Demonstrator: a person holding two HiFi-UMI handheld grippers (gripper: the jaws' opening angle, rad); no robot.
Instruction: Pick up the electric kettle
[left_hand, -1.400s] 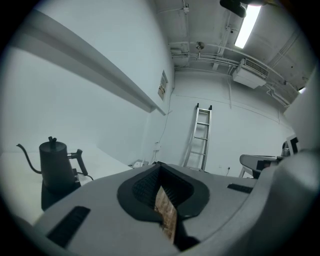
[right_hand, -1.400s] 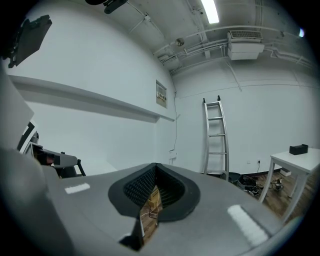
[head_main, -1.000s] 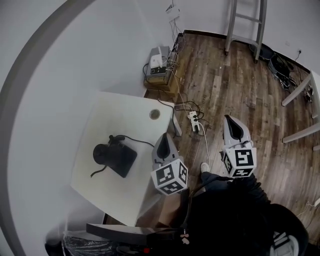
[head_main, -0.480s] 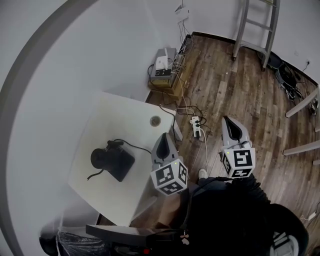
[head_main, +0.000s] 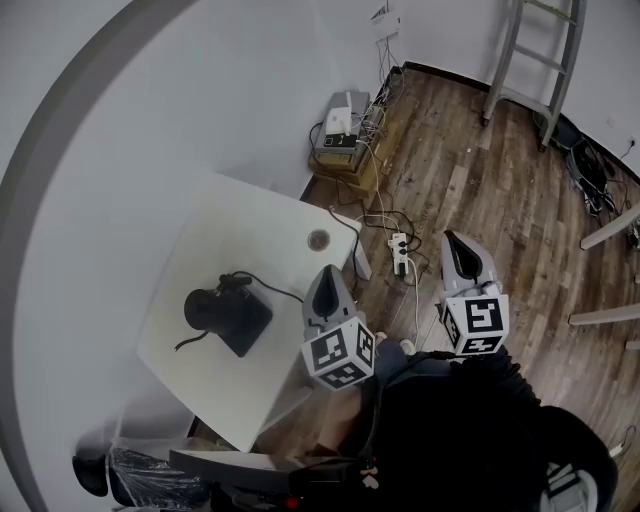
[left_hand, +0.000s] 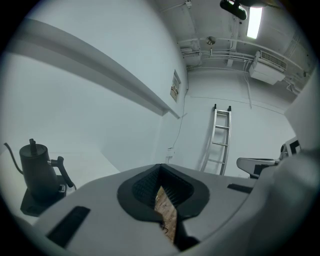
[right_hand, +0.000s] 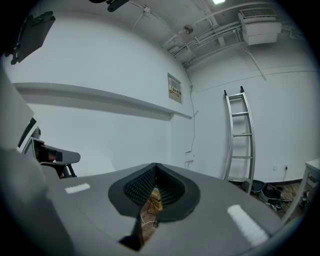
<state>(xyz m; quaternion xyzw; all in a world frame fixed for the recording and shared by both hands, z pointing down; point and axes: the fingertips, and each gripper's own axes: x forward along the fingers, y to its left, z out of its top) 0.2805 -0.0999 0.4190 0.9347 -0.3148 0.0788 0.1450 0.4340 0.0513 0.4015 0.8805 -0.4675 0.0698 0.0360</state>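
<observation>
your left hand-held gripper (head_main: 327, 274) has its jaws pressed together with nothing between them, and the right hand-held gripper (head_main: 456, 242) is the same, closed and empty. both are above the wooden floor (head_main: 470, 170), beside the tabletop (head_main: 250, 215) and not over it.

the electric kettle (head_main: 208, 308) stands upright on its black base (head_main: 252, 326), on the far-left part of the tabletop and well apart from both grippers. in the left gripper view the kettle (left_hand: 36, 167) is at the far left, with its handle (left_hand: 63, 171) on the side nearer to you.

i think the first danger is to arrive with closed jaws: they would push the kettle and not take it. the thin spout (left_hand: 11, 151) is also easy to knock. the cord (head_main: 278, 286) runs from the base to the tabletop edge, so it may catch a jaw, or the base may be dragged.

the wall (head_main: 120, 170) is close on the far side of the tabletop, so there is little room there. the side facing you is open. mind the power strip (head_main: 401, 254) and cables on the floor near the table leg.
</observation>
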